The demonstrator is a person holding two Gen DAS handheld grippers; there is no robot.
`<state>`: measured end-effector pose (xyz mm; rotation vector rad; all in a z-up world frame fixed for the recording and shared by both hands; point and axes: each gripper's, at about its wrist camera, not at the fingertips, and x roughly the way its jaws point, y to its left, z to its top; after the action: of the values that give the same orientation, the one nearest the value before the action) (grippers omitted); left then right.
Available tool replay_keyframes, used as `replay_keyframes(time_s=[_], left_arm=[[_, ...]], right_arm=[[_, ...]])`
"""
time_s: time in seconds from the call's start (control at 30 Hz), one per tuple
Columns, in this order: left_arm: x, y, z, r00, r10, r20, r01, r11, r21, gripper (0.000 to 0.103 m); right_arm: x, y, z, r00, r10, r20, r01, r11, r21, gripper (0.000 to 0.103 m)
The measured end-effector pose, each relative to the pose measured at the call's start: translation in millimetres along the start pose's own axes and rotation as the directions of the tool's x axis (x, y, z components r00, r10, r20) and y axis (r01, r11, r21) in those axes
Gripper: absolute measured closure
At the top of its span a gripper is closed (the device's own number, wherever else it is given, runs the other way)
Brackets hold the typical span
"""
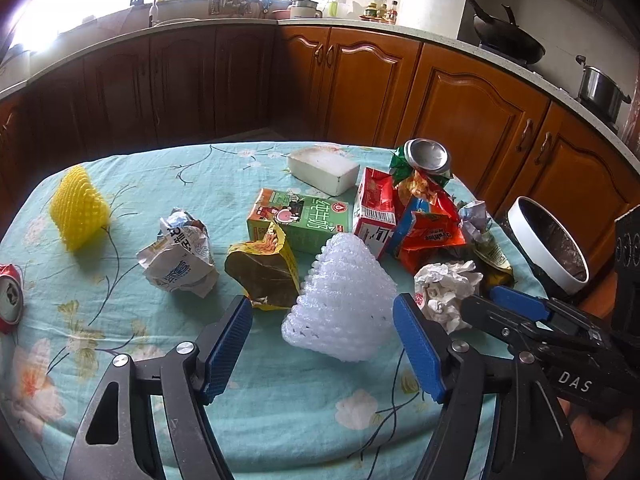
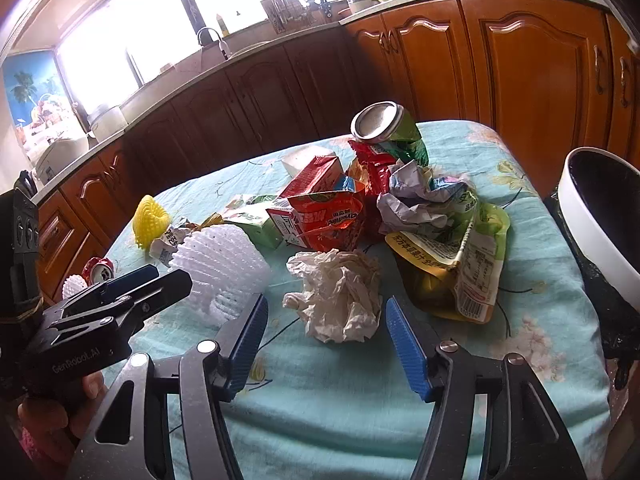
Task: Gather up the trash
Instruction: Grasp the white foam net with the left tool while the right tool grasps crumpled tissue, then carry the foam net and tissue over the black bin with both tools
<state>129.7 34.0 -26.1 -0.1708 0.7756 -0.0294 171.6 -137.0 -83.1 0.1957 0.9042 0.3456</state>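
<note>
Ribbed white foam fruit net (image 1: 340, 300), cone-shaped and springy, lying on a teal floral tablecloth (image 1: 132, 184). Crumpled white tissue (image 2: 340, 300), soft and creased, just beside it. Behind: green milk carton (image 1: 300, 216), red carton (image 1: 374, 208), glossy orange snack wrapper (image 1: 432, 236), dented can (image 1: 426, 158), yellow foam net (image 1: 78, 210) well off to the side. White-rimmed bin (image 1: 548, 240) at the table edge. Left gripper (image 1: 322, 338) spread apart, blue ridged pads flanking the white net, not pressing. Right gripper (image 2: 326, 338) likewise parted, straddling the tissue, no contact seen.
</note>
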Motion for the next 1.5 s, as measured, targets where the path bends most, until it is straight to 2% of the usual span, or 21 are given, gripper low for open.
replay_keyframes(time_s=[0.1,0.17,0.23,0.27,0.3,0.43,0.73,0.97,1.1,1.33,1.5], left_arm=[[14.3,-3.1,-1.2,0.999,-0.030,-0.034,0.030,1.000,0.000,0.045],[22.3,-5.2,-2.3,0.998,-0.041,-0.055,0.041,0.999,0.005,0.058],[25.0,-7.1,-3.4,0.998,-0.041,-0.056,0.042,0.999,0.016,0.066],[23.7,-7.8,-4.3,0.998,-0.043,-0.053,0.044,0.999,0.017,0.070],[22.5,-8.2,-5.0,0.998,-0.047,-0.050,0.048,0.999,0.017,0.071],[11.6,-8.4,-8.0,0.997,-0.070,-0.039,0.071,0.997,0.010,0.077],[-22.3,-28.2,-7.9,0.989,-0.151,-0.006,0.151,0.988,0.028,0.078],[-20.7,-66.2,1.1,0.973,-0.229,-0.025,0.230,0.970,0.084,0.078],[-12.1,-90.7,7.1,0.958,-0.281,-0.052,0.285,0.953,0.104,0.078],[11.5,-139.6,22.0,0.940,-0.331,-0.086,0.341,0.925,0.168,0.078],[45.7,-166.0,37.1,0.928,-0.354,-0.117,0.371,0.911,0.182,0.078]], right_arm=[[11.9,-2.2,0.0,0.999,-0.007,-0.034,0.007,1.000,-0.005,0.050],[18.6,-3.8,-1.0,0.998,-0.012,-0.055,0.011,1.000,-0.013,0.069],[13.5,-3.9,-2.5,0.999,-0.001,-0.040,0.000,1.000,-0.015,0.077],[10.4,-3.0,-2.8,0.999,-0.001,-0.034,0.000,1.000,-0.021,0.091],[8.1,-3.0,-2.6,1.000,0.002,-0.030,-0.003,1.000,-0.023,0.094],[-6.5,-1.3,-4.7,1.000,0.020,0.000,-0.019,0.999,-0.036,0.094],[-55.1,-21.9,-12.6,0.996,0.022,0.082,-0.023,1.000,0.009,0.094],[-93.9,-58.0,-14.4,0.988,-0.063,0.138,0.054,0.996,0.067,0.094],[-114.0,-87.9,-16.5,0.979,-0.126,0.159,0.109,0.988,0.111,0.094],[-144.7,-137.2,-15.2,0.954,-0.233,0.188,0.200,0.963,0.179,0.094],[-153.6,-167.2,-9.8,0.939,-0.286,0.189,0.244,0.945,0.216,0.094]])
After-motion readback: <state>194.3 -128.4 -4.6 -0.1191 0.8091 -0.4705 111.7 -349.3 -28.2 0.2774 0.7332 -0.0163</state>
